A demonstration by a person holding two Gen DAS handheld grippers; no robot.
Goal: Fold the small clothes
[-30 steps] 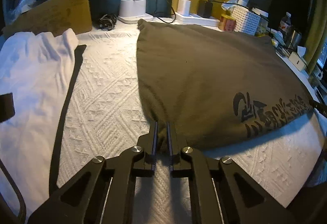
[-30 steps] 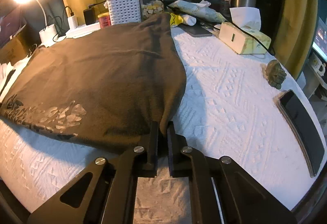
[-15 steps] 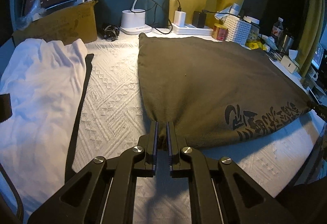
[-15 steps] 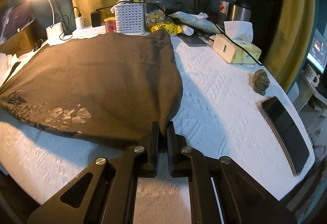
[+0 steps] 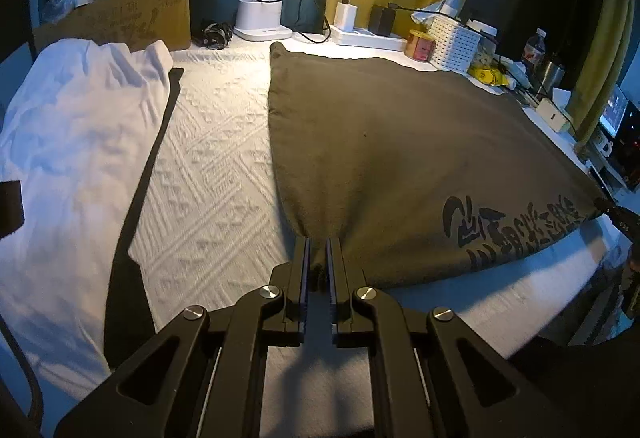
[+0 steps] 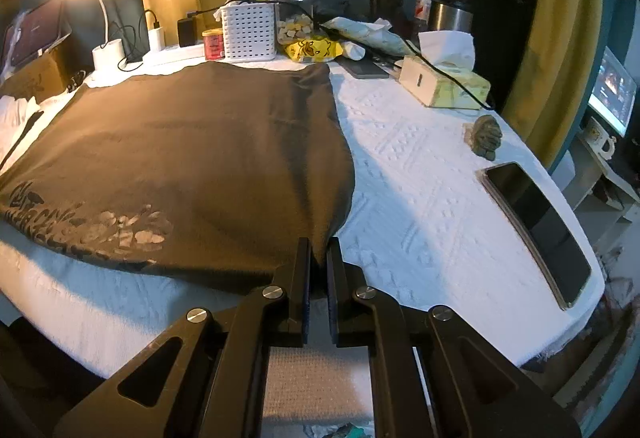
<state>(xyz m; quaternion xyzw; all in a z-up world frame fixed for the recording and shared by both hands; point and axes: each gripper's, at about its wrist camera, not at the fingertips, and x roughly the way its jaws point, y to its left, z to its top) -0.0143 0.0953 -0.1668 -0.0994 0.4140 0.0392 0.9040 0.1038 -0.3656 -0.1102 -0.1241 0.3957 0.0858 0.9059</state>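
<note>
A: So, status on the shirt?

B: The olive shirt (image 5: 400, 142) lies spread on the white worktop (image 5: 216, 174). Left tool (image 5: 318, 250) pinches its near left corner, right tool (image 6: 318, 250) pinches the near right corner, near edge lifted.

A: Step?

B: Looks like the fold start. Next move calls for carrying both corners level over the shirt to the far edge. Keep clear of the white garment (image 5: 72, 142) and phone (image 6: 536, 226).

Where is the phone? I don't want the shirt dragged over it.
In the right wrist view the phone lies at the table's right edge, apart from the shirt, just nearer than the small figurine.
</note>
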